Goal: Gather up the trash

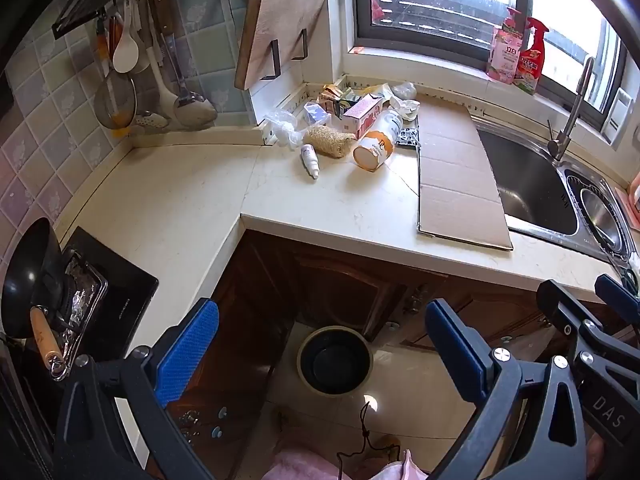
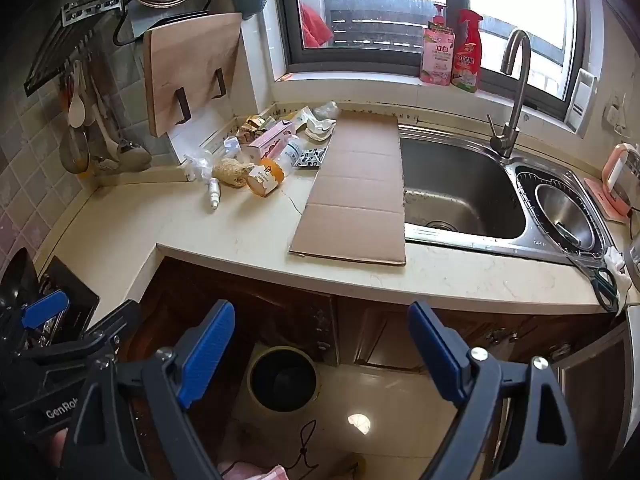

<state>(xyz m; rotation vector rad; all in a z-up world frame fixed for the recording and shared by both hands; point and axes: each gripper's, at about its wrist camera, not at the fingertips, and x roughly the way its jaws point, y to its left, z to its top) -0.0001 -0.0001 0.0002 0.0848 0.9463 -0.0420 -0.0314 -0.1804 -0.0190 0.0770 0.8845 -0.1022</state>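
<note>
A pile of trash lies in the far corner of the counter: an orange-capped white bottle point(image 1: 378, 142) point(image 2: 267, 176), a pink carton point(image 1: 362, 114) point(image 2: 272, 140), a small white tube point(image 1: 310, 160) point(image 2: 214, 194), a loofah point(image 1: 328, 141) point(image 2: 232, 172), crumpled plastic point(image 1: 280, 128) and wrappers. A flat cardboard sheet point(image 1: 456, 176) point(image 2: 356, 192) lies beside the sink. A dark round bin point(image 1: 335, 360) point(image 2: 283, 378) stands on the floor below the counter. My left gripper point(image 1: 320, 356) and right gripper point(image 2: 320, 356) are open and empty, held above the floor in front of the counter, over the bin.
A steel sink point(image 2: 460, 192) with faucet point(image 2: 514, 92) is at the right, scissors point(image 2: 600, 280) on the counter edge. A wok point(image 1: 28, 280) sits on the stove at left. Utensils point(image 1: 132, 76) and a cutting board point(image 1: 280, 20) hang on the wall. Bottles point(image 2: 452, 52) stand on the windowsill.
</note>
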